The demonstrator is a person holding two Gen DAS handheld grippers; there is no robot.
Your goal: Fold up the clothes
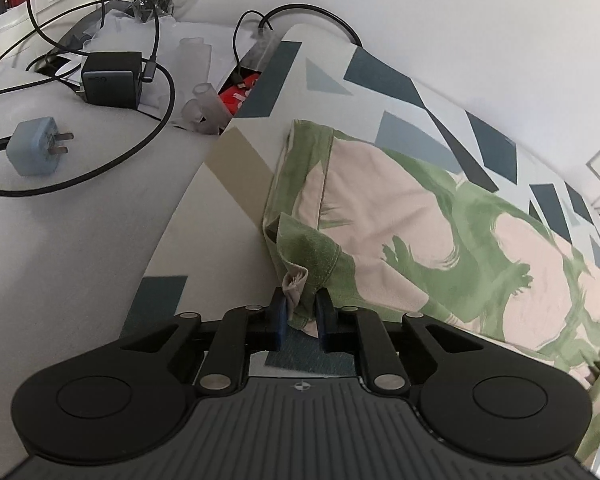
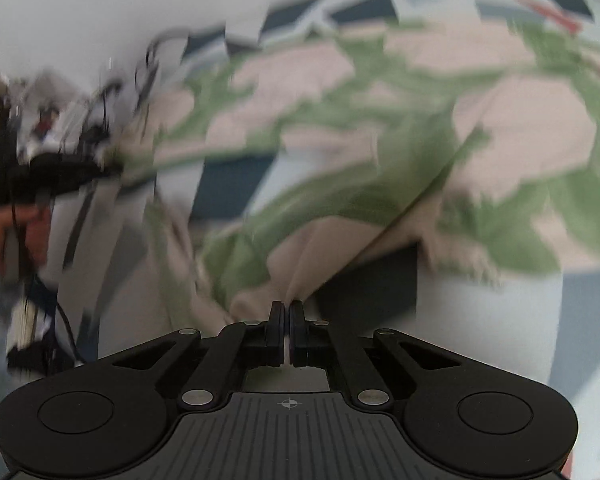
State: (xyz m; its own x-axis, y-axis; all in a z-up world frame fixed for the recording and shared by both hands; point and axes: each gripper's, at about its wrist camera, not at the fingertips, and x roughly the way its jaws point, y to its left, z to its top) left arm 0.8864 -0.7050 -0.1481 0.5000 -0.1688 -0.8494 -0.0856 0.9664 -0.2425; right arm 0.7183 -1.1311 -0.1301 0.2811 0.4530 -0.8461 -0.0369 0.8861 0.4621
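A pink garment with a green leaf print [image 1: 420, 216] lies spread on a sheet with a geometric pattern [image 1: 260, 92]. In the left wrist view my left gripper [image 1: 301, 307] pinches a bunched corner of the garment's hem; cloth fills the narrow gap between its blue-padded fingers [image 1: 278, 312]. The right wrist view is heavily blurred. There my right gripper [image 2: 287, 312] has its fingers pressed together on a fold of the same garment [image 2: 340, 128], which stretches away from the tips. At the left edge a hand [image 2: 4, 236] holds the left gripper's handle.
On the white bedding [image 1: 60, 240] to the left lie a blue plug adapter [image 1: 34, 146], a black charger block [image 1: 112, 82], looping black cables [image 1: 148, 136] and clear plastic tubes [image 1: 206, 100]. A red object [image 1: 238, 96] shows behind the sheet. A white wall [image 1: 460, 20] rises beyond.
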